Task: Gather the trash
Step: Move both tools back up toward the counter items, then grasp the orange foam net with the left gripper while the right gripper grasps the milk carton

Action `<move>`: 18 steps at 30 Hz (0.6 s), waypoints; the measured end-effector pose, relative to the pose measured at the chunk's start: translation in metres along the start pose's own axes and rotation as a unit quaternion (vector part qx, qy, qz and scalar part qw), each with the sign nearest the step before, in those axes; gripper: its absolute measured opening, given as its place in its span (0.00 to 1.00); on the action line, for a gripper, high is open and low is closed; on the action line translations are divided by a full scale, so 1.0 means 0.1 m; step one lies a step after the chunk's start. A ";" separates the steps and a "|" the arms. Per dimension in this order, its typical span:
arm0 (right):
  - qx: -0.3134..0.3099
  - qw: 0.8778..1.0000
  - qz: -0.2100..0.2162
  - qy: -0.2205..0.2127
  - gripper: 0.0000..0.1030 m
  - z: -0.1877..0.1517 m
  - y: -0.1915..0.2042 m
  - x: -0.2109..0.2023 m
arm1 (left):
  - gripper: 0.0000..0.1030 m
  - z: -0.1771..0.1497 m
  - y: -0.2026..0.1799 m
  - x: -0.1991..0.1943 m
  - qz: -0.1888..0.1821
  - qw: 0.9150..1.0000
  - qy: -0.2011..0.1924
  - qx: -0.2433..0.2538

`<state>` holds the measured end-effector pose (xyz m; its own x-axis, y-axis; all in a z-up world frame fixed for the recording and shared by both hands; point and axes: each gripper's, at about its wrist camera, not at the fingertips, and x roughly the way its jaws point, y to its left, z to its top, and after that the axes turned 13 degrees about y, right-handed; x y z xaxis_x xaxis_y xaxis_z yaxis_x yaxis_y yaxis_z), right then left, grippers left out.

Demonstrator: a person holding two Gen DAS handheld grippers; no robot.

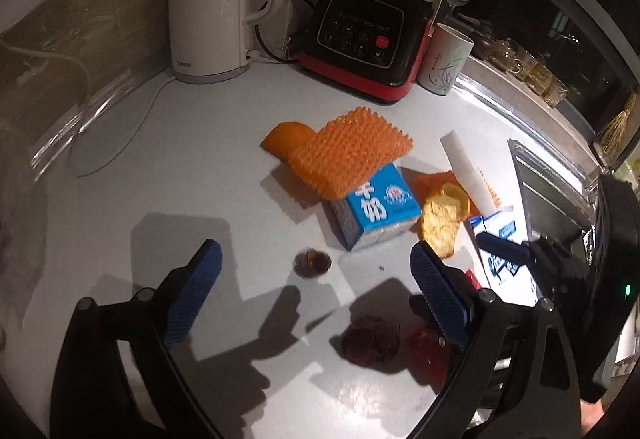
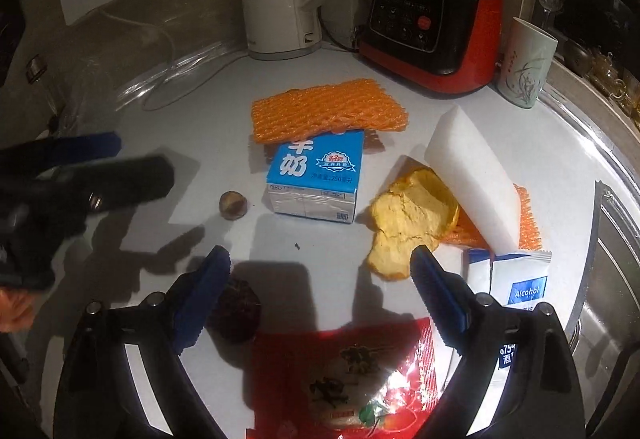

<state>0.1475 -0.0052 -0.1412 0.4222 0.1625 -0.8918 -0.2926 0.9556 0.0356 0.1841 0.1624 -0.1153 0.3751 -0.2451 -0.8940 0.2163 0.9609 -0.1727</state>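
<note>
The left gripper (image 1: 316, 263) hangs with its blue ribbed fingers (image 1: 196, 295) spread wide and empty above the white countertop (image 1: 200, 175); a small brown nut shell (image 1: 312, 262) lies between the tips. The right gripper (image 2: 320, 267) is likewise parted, holding nothing, over a shiny red snack wrapper (image 2: 344, 371) and a dark wrinkled dried fruit (image 2: 239, 315). Beyond lie yellow citrus peel (image 2: 408, 223), a blue-and-white milk carton (image 2: 316, 175) under orange foam fruit netting (image 2: 328, 109), and an alcohol wipe sachet (image 2: 520, 283).
</note>
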 end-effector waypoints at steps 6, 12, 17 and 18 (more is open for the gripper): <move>0.012 1.000 -0.018 0.020 0.88 -0.14 -0.09 0.08 | 0.89 0.53 -0.04 0.50 -0.023 0.998 0.039 0.032; 0.038 0.999 -0.025 0.027 0.88 -0.29 -0.23 0.05 | 0.83 0.76 -0.13 0.81 -0.018 0.996 0.055 0.060; 0.054 0.998 -0.017 0.024 0.88 -0.29 -0.29 0.04 | 0.44 0.81 -0.17 0.85 -0.032 0.995 0.058 0.076; 0.053 0.998 -0.016 0.022 0.88 -0.28 -0.28 0.03 | 0.39 0.81 -0.16 0.83 -0.026 0.995 0.052 0.075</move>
<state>0.1332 -0.0381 -0.1577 0.3915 0.1228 -0.9119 -0.1869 0.9810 0.0518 0.2851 0.1158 -0.1531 0.2656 -0.2720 -0.9249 0.3684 0.9152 -0.1633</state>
